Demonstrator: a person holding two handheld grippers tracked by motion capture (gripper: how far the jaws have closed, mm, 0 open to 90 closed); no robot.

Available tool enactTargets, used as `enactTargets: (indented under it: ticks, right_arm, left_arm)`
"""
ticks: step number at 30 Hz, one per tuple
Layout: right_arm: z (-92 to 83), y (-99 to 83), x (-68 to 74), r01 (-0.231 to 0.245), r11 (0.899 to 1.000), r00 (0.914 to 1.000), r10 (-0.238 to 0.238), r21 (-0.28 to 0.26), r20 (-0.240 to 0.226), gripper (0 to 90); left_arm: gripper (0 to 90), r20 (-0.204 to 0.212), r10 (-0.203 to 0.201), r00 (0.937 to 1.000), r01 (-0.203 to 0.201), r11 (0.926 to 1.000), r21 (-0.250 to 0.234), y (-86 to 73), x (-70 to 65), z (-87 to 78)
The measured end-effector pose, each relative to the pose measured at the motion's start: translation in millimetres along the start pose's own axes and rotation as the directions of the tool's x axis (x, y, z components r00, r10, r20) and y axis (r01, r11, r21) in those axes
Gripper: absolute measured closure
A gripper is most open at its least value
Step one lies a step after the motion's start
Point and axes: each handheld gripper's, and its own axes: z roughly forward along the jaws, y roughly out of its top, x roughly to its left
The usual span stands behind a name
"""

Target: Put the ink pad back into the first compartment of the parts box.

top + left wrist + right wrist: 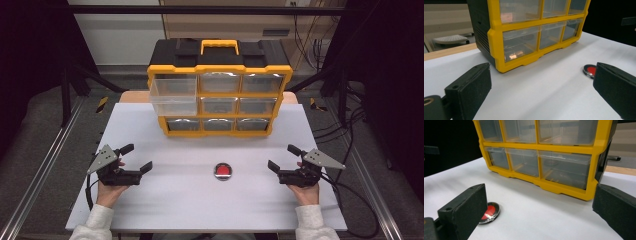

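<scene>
A small round red disc with a dark rim (222, 171) lies flat on the white table (190, 200), in the middle near the front. My left gripper (137, 157) rests on the table to the disc's left, open, with nothing between its fingers. My right gripper (282, 157) rests to the disc's right, also open and holding nothing. In the left gripper view the gripper (541, 92) stands wide, and the disc (591, 70) peeks out beside the right jaw. In the right gripper view the gripper (539, 212) is just as wide, with the disc (489, 213) by the left jaw.
A yellow and black organizer (220, 67) with several clear drawers stands at the back of the table. Its top left drawer (173, 95) is pulled out toward me. The organizer (496, 37) fills the upper left gripper view, and the organizer (564, 185) also fills the upper right gripper view.
</scene>
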Motion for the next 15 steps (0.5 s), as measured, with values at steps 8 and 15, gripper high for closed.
enactTargets:
  ticks: [8, 15]
  right_arm:
    - [0.3, 2.2, 2.0, 0.01, 1.0, 0.9999, -0.01, -0.003, -0.006, 0.4]
    - [2.6, 4.8, 5.3, 0.016, 1.0, 0.9998, -0.016, 0.013, -0.006, 0.4]
  left_arm:
    - [1.4, 0.004, 0.004, 1.0, -0.004, 1.0, 0.008, -0.8, -0.9, 1.2]
    - [1.4, -0.001, 0.003, 1.0, -0.003, 0.9999, 0.017, -2.1, -0.2, 2.2]
